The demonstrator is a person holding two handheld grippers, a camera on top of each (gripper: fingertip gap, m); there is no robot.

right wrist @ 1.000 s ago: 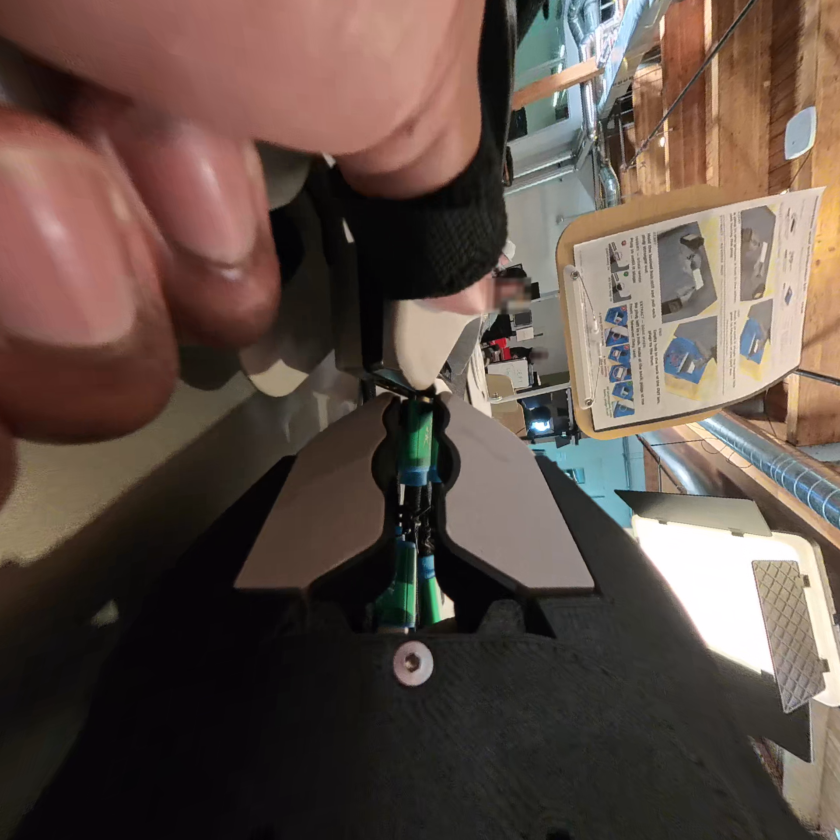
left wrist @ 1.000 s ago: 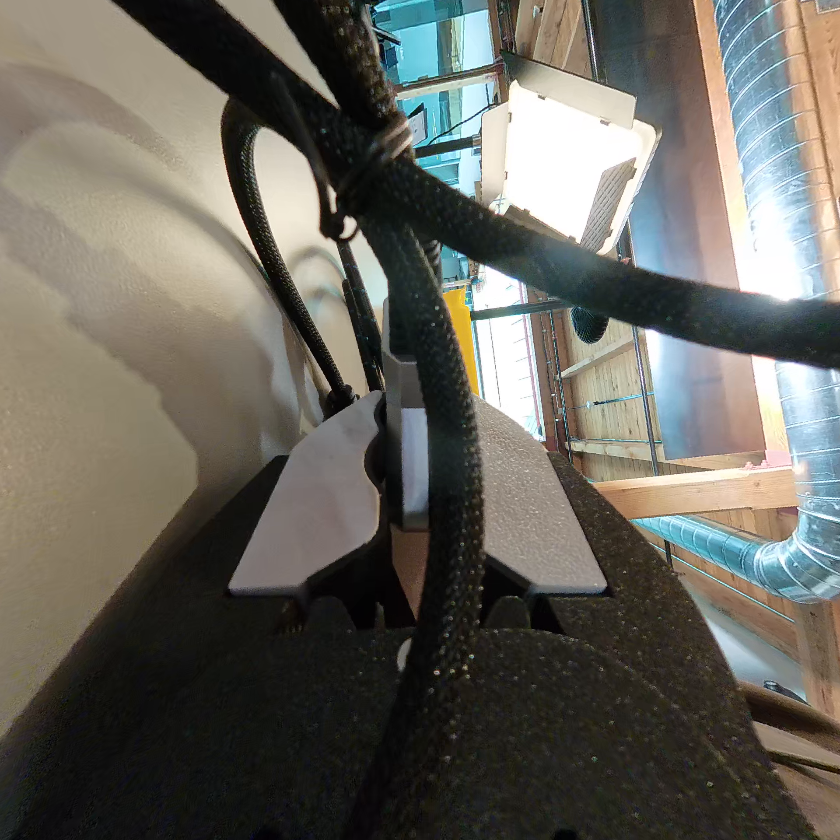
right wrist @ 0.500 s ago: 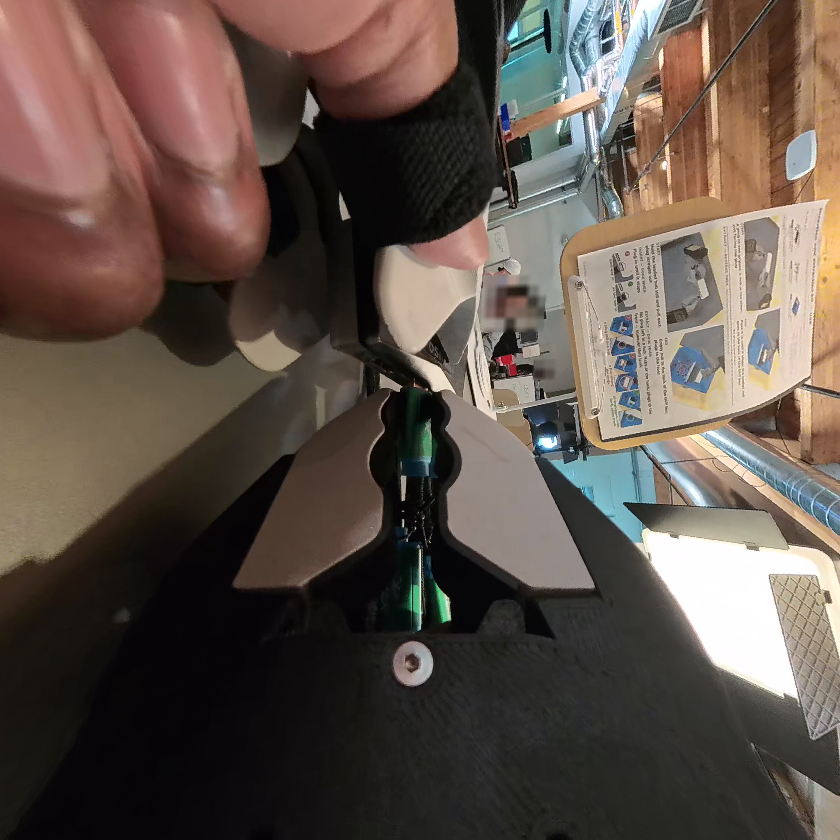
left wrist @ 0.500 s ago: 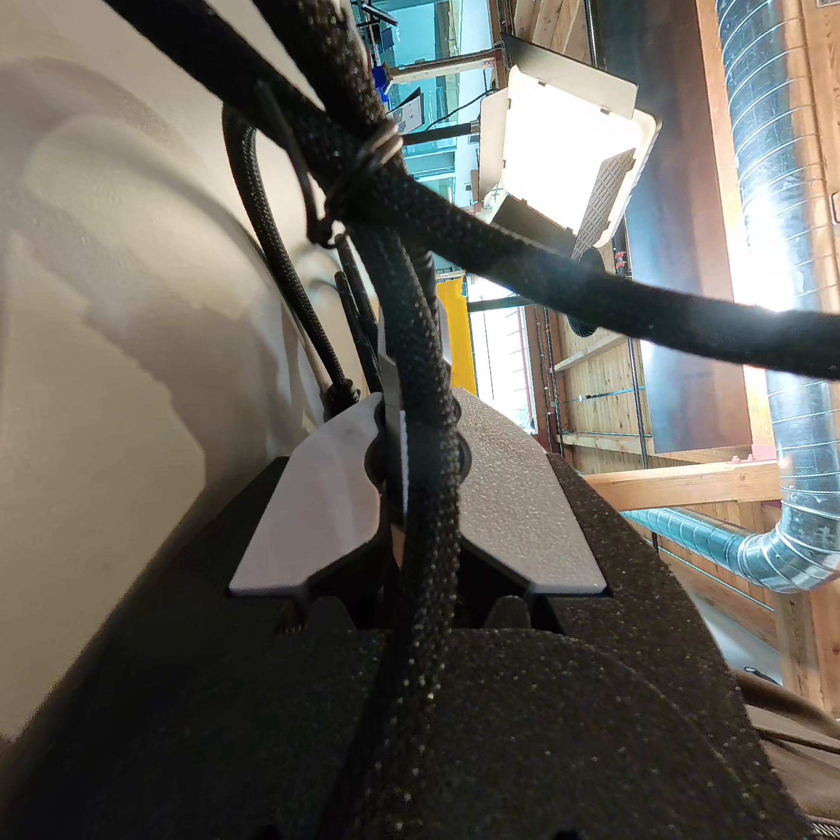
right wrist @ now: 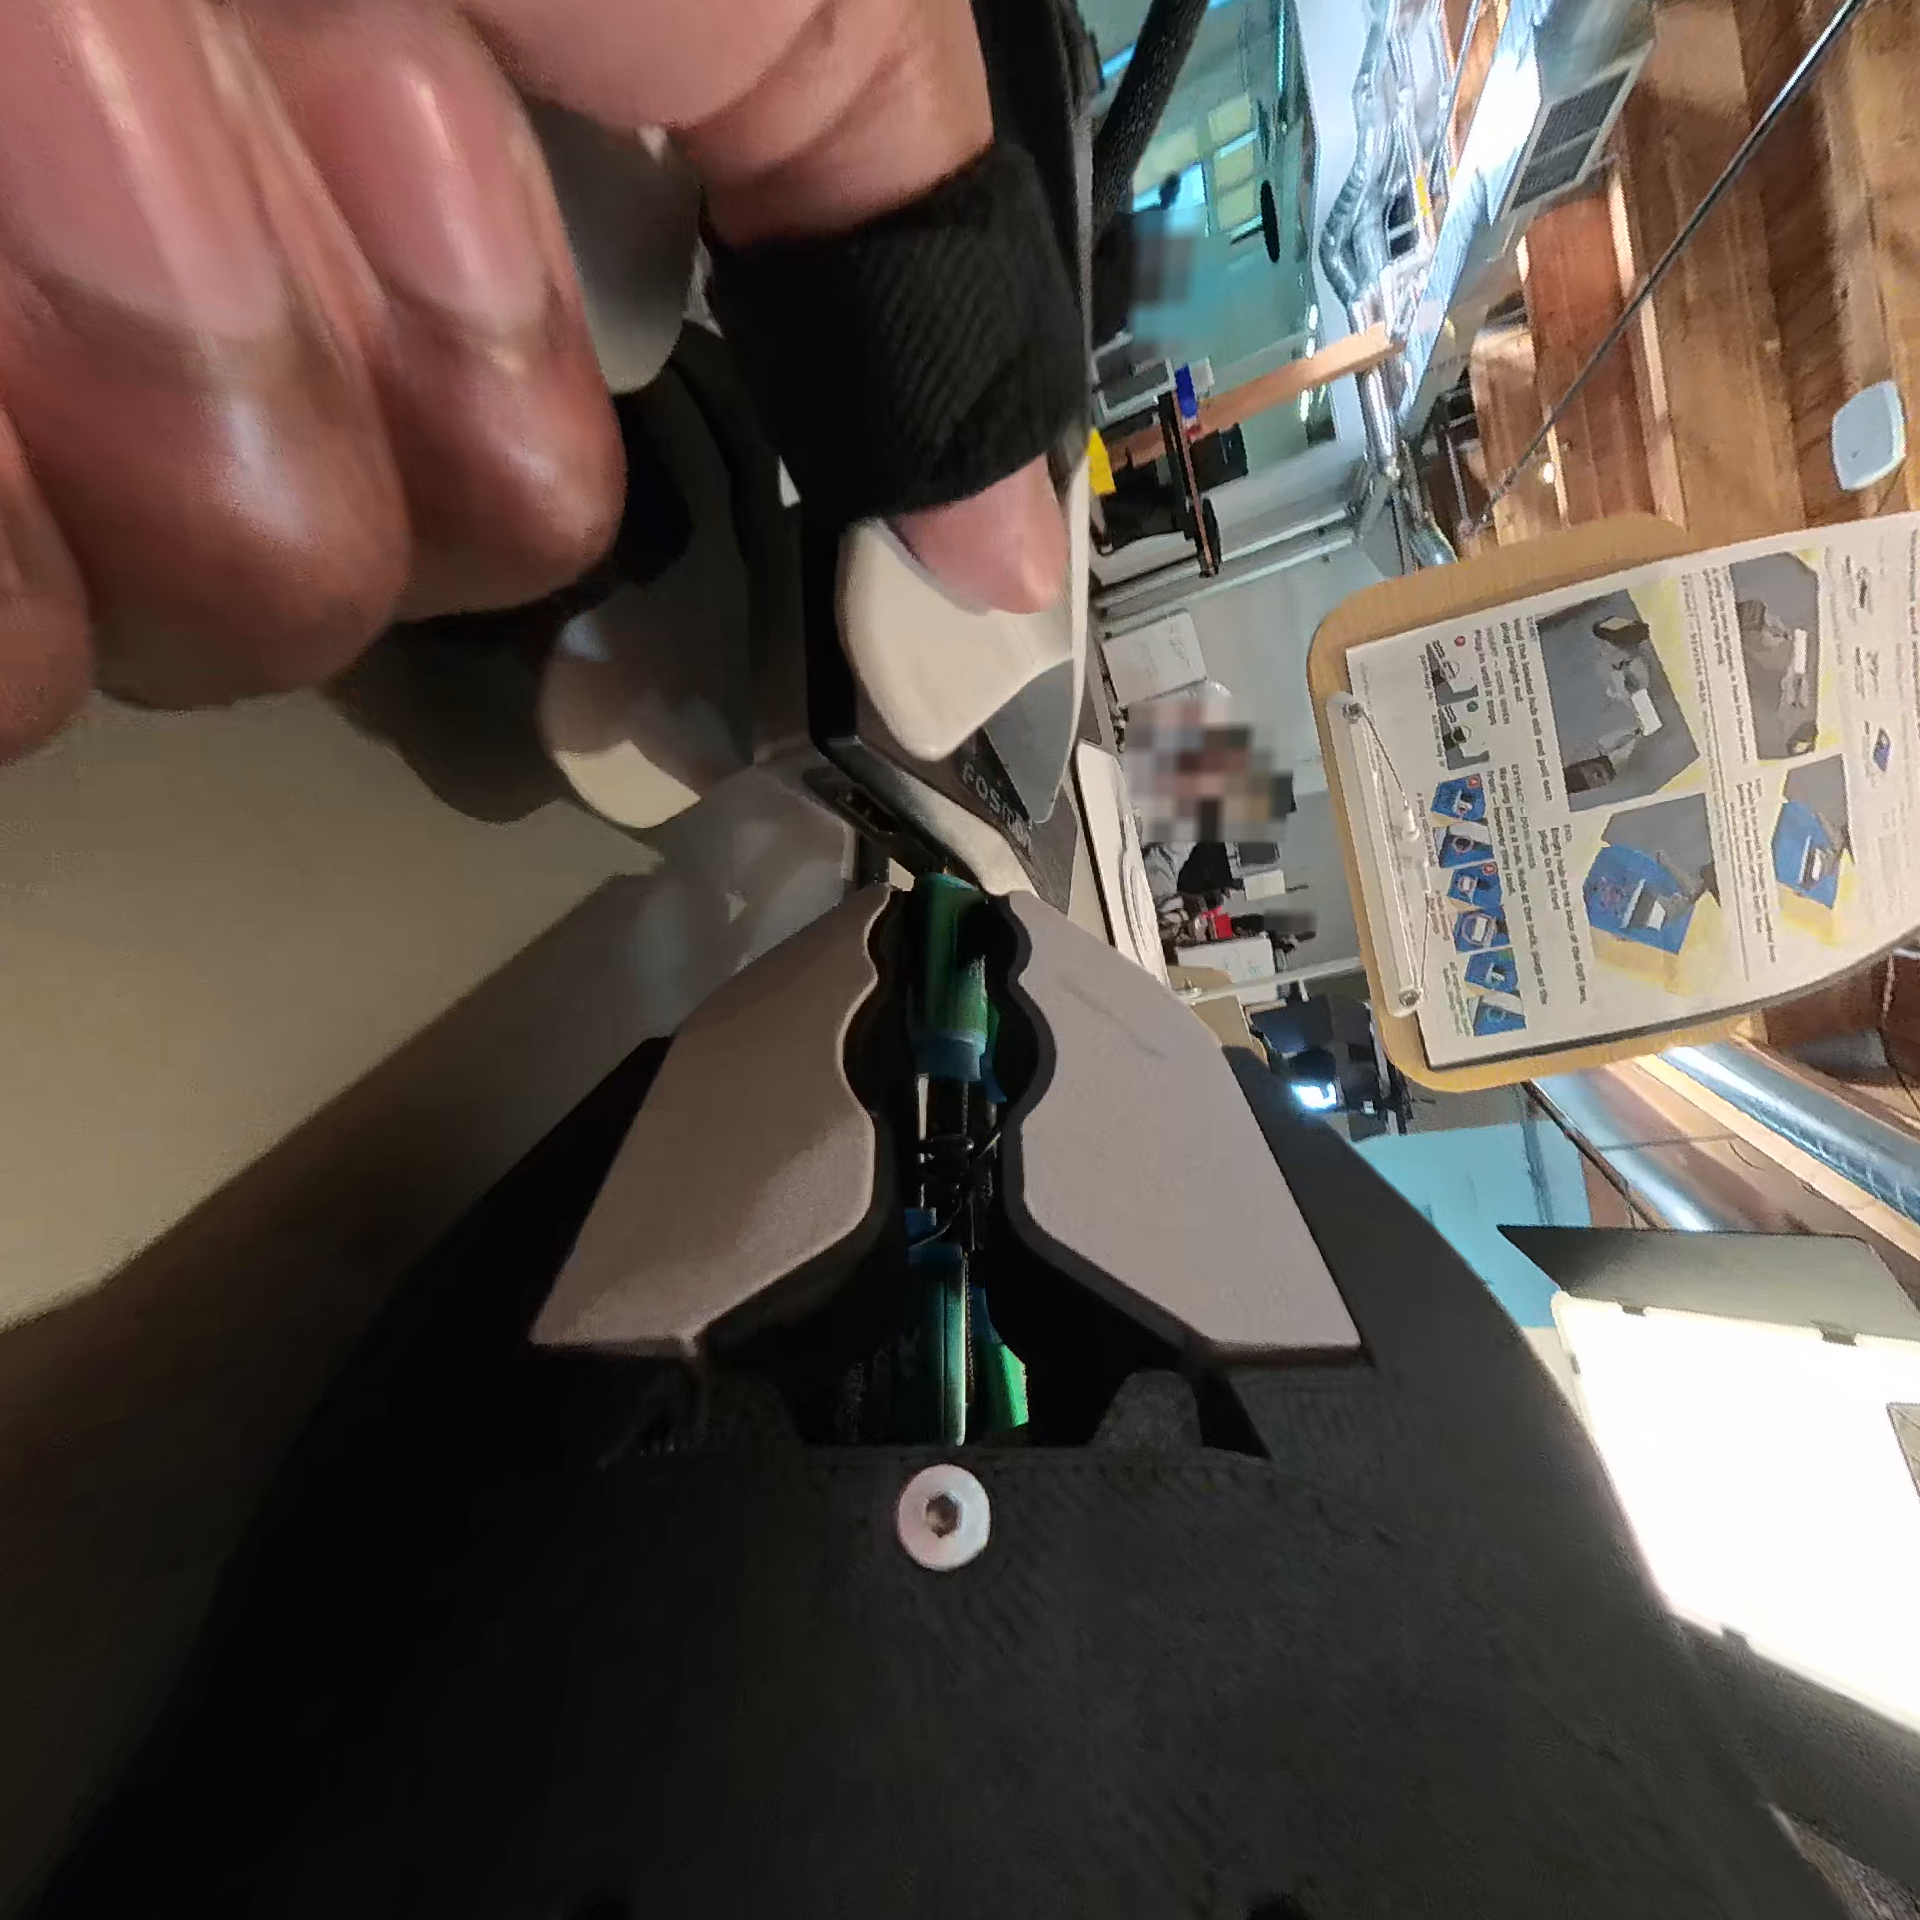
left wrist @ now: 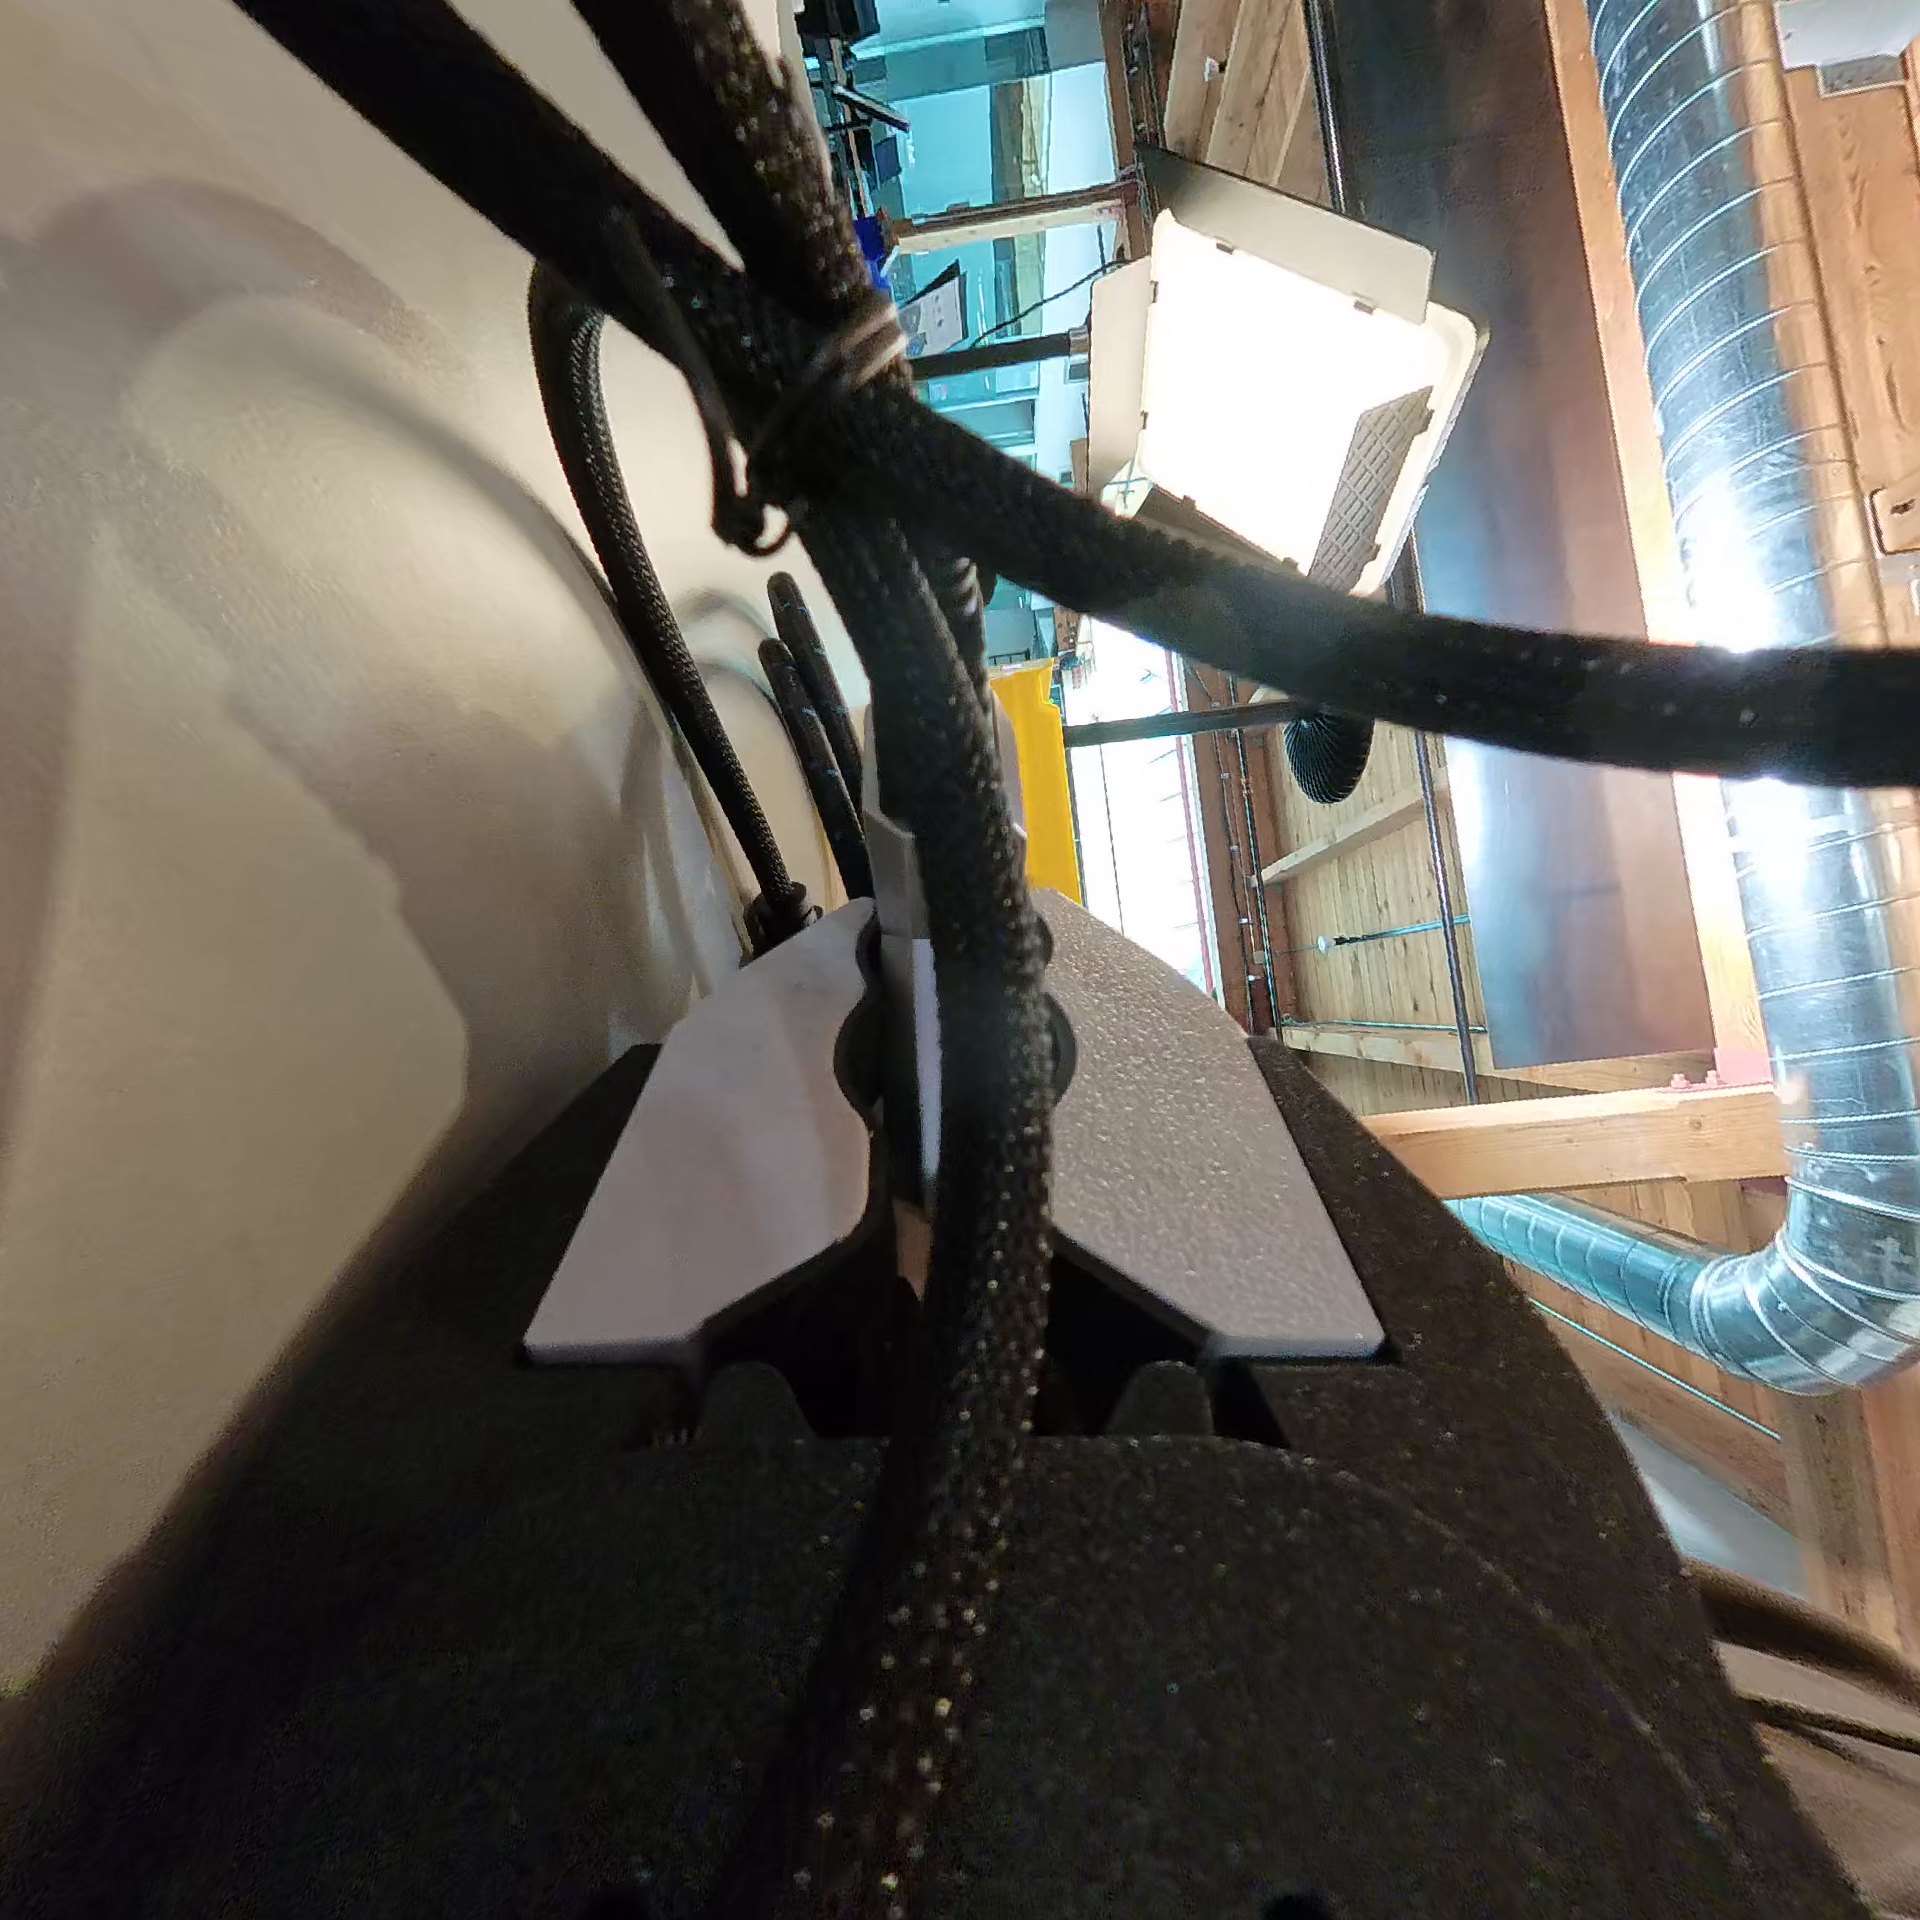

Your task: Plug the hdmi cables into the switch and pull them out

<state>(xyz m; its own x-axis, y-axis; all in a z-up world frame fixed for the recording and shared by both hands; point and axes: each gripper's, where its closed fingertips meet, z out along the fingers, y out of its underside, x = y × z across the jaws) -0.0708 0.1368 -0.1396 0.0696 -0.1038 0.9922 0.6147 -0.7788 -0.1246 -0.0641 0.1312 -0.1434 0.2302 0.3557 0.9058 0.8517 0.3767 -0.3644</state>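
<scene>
A printed sheet of small writing is hanging on a wooden clipboard; pale lettering is showing on a dark device.

In the left wrist view, a braided cable runs lengthwise between the left tongs, beside a flat block that sits against the left finger. More cables cross above and ahead, tied in a knot, with a lamp panel behind them. In the right wrist view, a bundle of plugs lies between the right tongs; a hand grips the other tool just ahead, and a clipboard stands to the right.
</scene>
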